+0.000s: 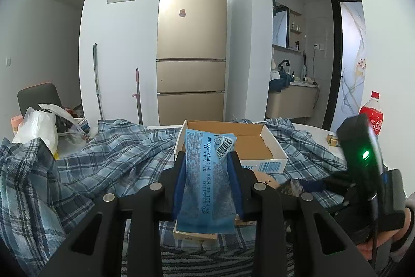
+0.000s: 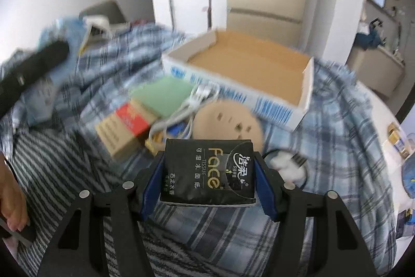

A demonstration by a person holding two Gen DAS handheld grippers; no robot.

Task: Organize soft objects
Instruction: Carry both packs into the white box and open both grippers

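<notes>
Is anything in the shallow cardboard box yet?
No, the shallow cardboard box shows only its bare brown floor in the right wrist view.

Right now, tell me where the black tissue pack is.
In the right wrist view the black tissue pack sits between the fingers of the right gripper, low centre, over the plaid cloth, just in front of the round tan disc and short of the cardboard tray.

**A lived-in flat, kitchen end**

I'm looking into a home. A tall gold fridge (image 1: 191, 43) stands against the white wall, with a mop (image 1: 96, 77) leaning beside it. Through the arched opening on the right I see a washbasin counter (image 1: 293, 98) with toiletries on shelves. A cola bottle (image 1: 372, 113) stands at the table's right edge, a plaid cloth (image 1: 116, 147) spread across it.
</notes>
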